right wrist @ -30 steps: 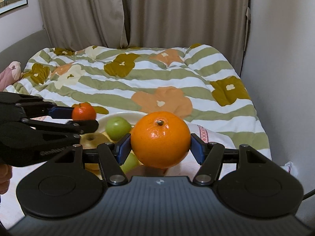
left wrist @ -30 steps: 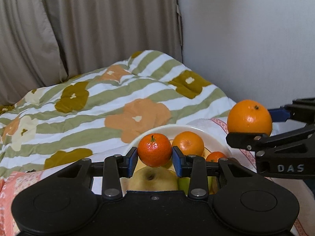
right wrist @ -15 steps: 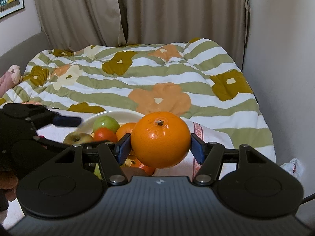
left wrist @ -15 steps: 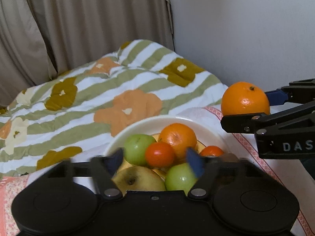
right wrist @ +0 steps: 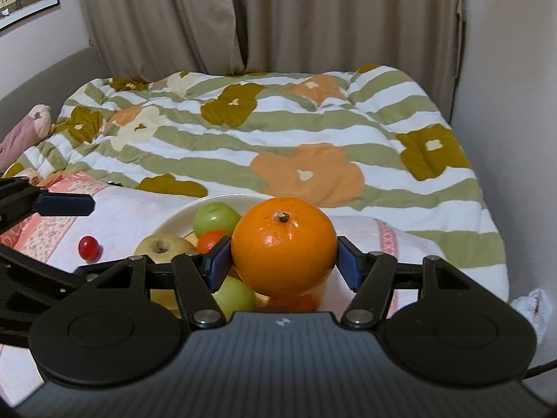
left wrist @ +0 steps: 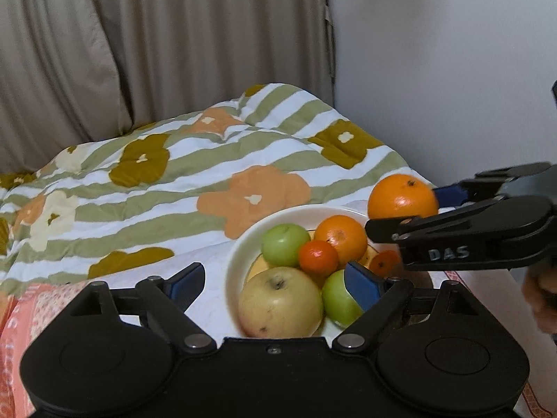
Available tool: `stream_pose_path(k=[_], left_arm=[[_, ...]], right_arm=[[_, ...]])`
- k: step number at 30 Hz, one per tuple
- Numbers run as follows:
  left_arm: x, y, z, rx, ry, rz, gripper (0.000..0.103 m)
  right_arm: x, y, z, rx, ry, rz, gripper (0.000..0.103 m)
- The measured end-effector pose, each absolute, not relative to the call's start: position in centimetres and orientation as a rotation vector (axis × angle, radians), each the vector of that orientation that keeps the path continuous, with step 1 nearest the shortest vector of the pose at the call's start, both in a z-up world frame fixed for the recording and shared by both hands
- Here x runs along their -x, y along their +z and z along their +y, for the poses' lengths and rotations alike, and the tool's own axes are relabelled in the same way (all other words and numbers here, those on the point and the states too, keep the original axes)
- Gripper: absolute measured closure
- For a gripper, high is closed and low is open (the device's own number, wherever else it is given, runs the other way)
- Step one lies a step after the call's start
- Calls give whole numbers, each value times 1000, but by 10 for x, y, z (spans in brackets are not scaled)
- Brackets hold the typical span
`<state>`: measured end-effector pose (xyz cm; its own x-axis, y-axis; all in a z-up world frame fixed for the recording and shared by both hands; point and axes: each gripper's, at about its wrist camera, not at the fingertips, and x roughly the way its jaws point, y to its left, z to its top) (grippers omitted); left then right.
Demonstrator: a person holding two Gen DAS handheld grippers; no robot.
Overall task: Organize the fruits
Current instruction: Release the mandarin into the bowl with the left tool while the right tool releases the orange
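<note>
Large orange (right wrist: 283, 245) clamped in the right gripper (right wrist: 283, 261) above the white bowl (left wrist: 240, 244); left gripper (left wrist: 271, 284) spread wide and empty.

In the right wrist view the big orange and the gripper body cover most of the bowl, so only a green apple (right wrist: 216, 217), a yellow apple (right wrist: 162, 247), part of a small tangerine (right wrist: 210, 238) and a second green fruit at the lower edge show. Something orange under the held fruit is too hidden to name. In the left wrist view the bowl sits at about 1 o'clock from the left gripper's open fingers, its near rim cut off by the gripper body; the right blue pad overlaps a green apple (left wrist: 336, 297) in the picture, and contact cannot be judged. The held orange hangs at 2 o'clock, beyond the bowl's far rim. A small red fruit (right wrist: 89, 245) lies on the cloth (right wrist: 139, 209) at 9 o'clock from the bowl.
</note>
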<state>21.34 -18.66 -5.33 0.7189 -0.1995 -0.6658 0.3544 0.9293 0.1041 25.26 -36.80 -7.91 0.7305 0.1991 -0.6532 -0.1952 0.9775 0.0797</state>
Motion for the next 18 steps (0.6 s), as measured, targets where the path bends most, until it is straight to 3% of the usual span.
stream_pose_path(k=[10, 12, 14, 18], left_arm=[[-202, -53, -162, -197, -232, 717, 13], [-199, -53, -159, -189, -223, 719, 13], [-196, -53, -158, -191, -215, 720, 13], [-189, -53, -153, -191, -196, 725, 13]], right_arm=[[-255, -94, -354, -2, 243, 732, 24], [-253, -93, -355, 9, 240, 711, 9], [-252, -93, -355, 13, 254, 698, 2], [-251, -97, -353, 47, 254, 707, 2]])
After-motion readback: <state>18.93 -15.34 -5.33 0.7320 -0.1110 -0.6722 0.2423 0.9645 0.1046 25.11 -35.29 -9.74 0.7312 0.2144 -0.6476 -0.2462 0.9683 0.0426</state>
